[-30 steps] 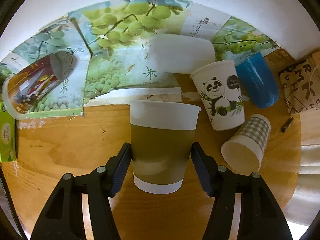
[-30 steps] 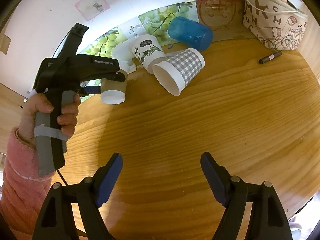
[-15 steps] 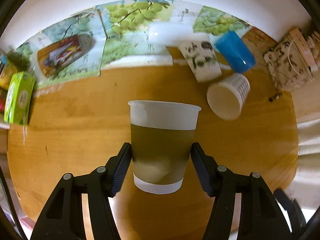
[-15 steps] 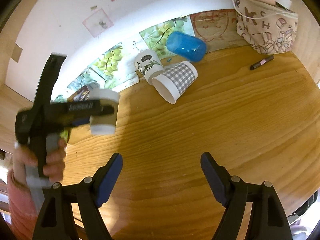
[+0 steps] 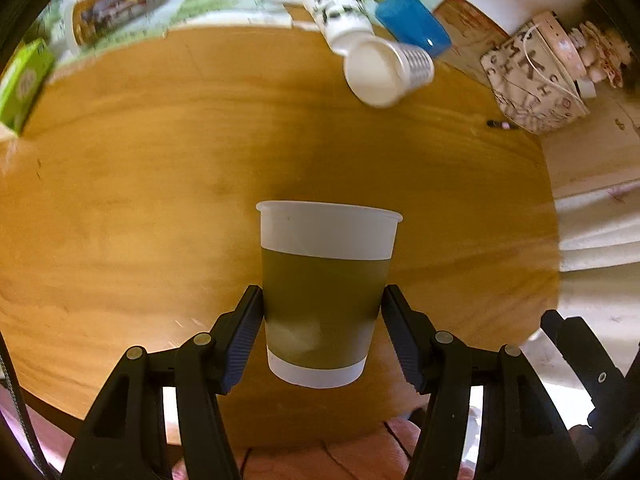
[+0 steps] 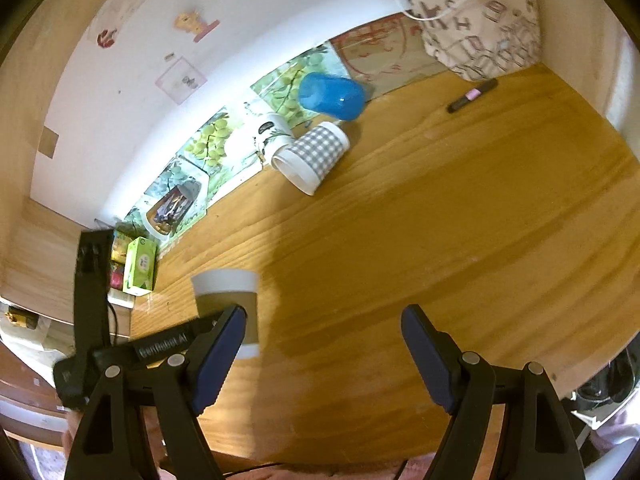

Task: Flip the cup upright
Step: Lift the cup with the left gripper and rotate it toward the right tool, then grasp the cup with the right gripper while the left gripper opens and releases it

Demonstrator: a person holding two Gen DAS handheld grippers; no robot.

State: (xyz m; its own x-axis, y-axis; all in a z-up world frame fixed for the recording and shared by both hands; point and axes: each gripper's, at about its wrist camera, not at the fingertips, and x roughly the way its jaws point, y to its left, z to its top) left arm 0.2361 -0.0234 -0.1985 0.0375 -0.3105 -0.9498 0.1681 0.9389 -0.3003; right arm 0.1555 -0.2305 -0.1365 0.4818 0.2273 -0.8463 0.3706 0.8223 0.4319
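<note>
The left tongs [image 5: 322, 320] were closed on the brown cup [image 5: 326, 292], rim up, above the table [image 5: 140, 200]; the right tongs [image 6: 322, 344] gaped empty; setting it down seemingly remained.

Wooden table [image 6: 440, 240] against white wall [image 6: 132, 128].

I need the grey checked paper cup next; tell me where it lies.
The grey checked paper cup lies on its side at the wooden table's far edge, beside the panda-print cup and in front of the blue cup.
</note>
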